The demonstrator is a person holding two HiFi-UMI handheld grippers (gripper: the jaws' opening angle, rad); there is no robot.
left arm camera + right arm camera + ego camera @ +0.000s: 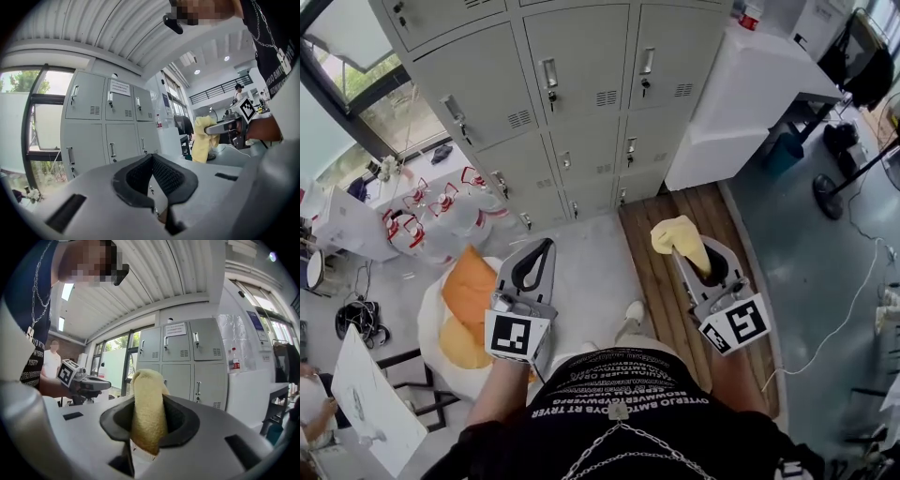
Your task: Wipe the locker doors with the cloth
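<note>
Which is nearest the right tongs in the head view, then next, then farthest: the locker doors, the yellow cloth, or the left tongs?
1. Yellow cloth: clamped in the right tongs themselves.
2. Left tongs: alongside, on the person's left, shut and empty.
3. Locker doors: ahead of both tongs, farthest off.

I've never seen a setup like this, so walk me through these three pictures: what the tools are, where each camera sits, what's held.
No robot here: a person holds a two-jaw gripper in each hand. The head view looks down from a camera on the head at grey lockers and the floor. The other two views ride on the grippers and look along their jaws. The left gripper is shut and empty. The right gripper is clamped on a yellow cloth, clear of the lockers. The marker cubes are parts of the grippers.
</note>
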